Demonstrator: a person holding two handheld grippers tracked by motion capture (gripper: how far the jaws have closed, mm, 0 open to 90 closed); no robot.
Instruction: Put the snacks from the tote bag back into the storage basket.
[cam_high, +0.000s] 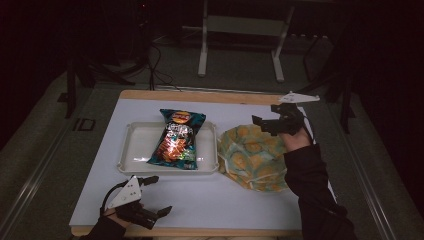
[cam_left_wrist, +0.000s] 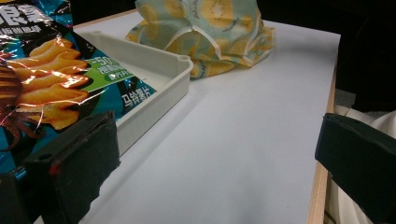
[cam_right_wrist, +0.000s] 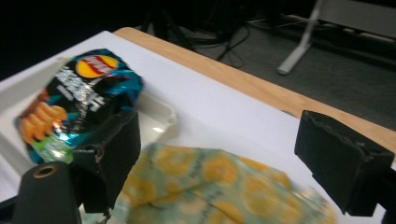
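Two grippers, both wide and empty; chips in the tray, bag at my right.

My right gripper (cam_high: 270, 123) hangs over the far edge of the fruit-print bag (cam_high: 254, 156), jaws spread with nothing between them. The bag lies just below and nearer to me than the jaws, touching the tray (cam_high: 134, 145) on its left. My left gripper (cam_high: 156, 195) rests near the front edge, also wide. Chips (cam_high: 177, 138) lie lengthwise near-to-far in the tray. I judge the right hand far closer to the bag.

Glossy foil chip bag (cam_high: 177, 138), cloth bag (cam_high: 254, 156)
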